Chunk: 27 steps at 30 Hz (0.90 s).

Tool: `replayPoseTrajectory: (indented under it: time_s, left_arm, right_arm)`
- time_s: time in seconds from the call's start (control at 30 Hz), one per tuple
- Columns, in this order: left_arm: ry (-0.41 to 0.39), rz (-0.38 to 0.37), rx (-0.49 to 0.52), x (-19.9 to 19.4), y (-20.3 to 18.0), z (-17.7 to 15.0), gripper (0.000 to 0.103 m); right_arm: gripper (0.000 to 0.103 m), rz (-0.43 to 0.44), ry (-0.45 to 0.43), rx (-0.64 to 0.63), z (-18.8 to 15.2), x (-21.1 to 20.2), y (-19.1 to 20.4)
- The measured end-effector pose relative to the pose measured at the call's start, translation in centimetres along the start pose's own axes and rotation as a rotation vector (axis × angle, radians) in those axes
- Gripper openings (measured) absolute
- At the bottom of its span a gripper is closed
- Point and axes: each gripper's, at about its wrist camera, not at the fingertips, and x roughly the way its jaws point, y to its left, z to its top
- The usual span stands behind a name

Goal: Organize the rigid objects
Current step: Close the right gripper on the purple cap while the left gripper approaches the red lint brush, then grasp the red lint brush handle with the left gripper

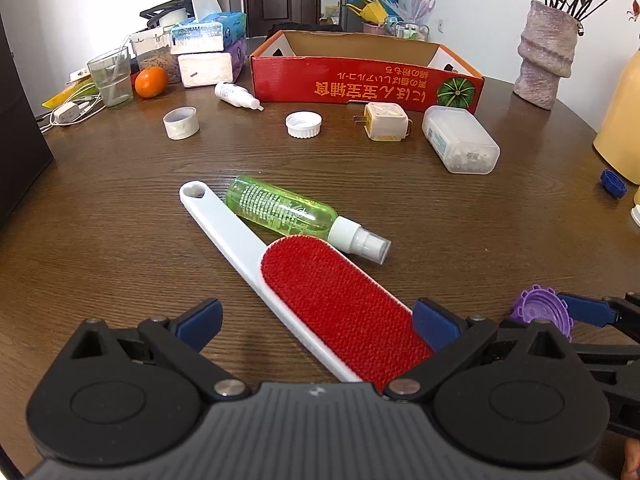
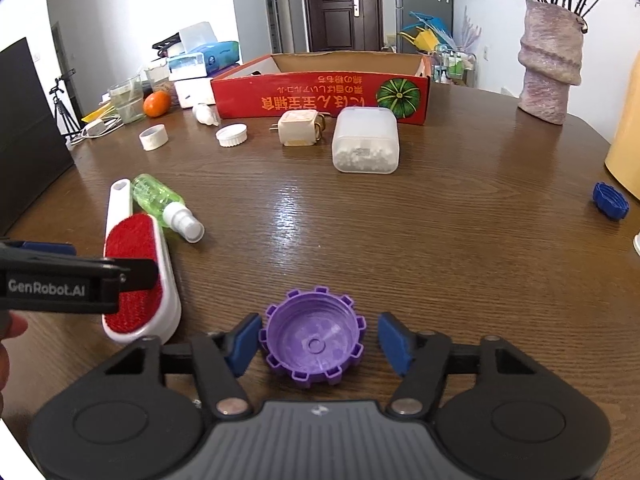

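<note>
Two wrist views of a wooden table [image 2: 460, 240] during tidying. The right gripper [image 2: 320, 340] straddles a purple cap [image 2: 314, 342] that lies open side up on the table, directly ahead between its blue pads [image 2: 246, 342]. The jaws stand apart: the left pad is at or almost at the cap's toothed rim, while the right pad shows a clear gap, so nothing is clamped yet. The cap is round, so no axis matters; the jaws need only close evenly to centre it.

The left gripper [image 1: 316, 322] is wide open over a lint brush [image 1: 320, 292]. The brush's long axis runs diagonally, its red pad end lying between the jaws and its white handle pointing away to the upper left. The right pad sits just beside the red edge; the left pad is well apart from the brush. A green spray bottle [image 1: 280, 210] lies against the handle's far side, roughly parallel to it, and would likely be nudged if the brush were dragged.

The probable goal, a red cardboard box [image 2: 320, 96], stands at the far side. Between it and both grippers lie a clear tub [image 2: 365, 140], a plug adapter [image 2: 298, 128], a white lid [image 2: 232, 135] and a tape roll [image 2: 154, 137]. A blue cap [image 2: 610, 200] sits well apart at the right edge. The right hand is nearer the purple cap, the left nearer the brush.
</note>
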Motion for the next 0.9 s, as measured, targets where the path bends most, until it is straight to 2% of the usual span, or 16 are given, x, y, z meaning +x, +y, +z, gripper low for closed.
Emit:
replayPoseTrajectory:
  time_s: [0.07, 0.9]
  left_arm:
    - [0.003, 0.006, -0.004, 0.2, -0.1, 0.1, 0.103]
    - [0.094, 0.096, -0.066, 2.9, -0.8, 1.2, 0.103]
  right_arm:
    - [0.054, 0.007, -0.005, -0.002, 0.0, 0.0, -0.1]
    - [0.054, 0.006, -0.037, 0.033, 0.2, 0.2, -1.9]
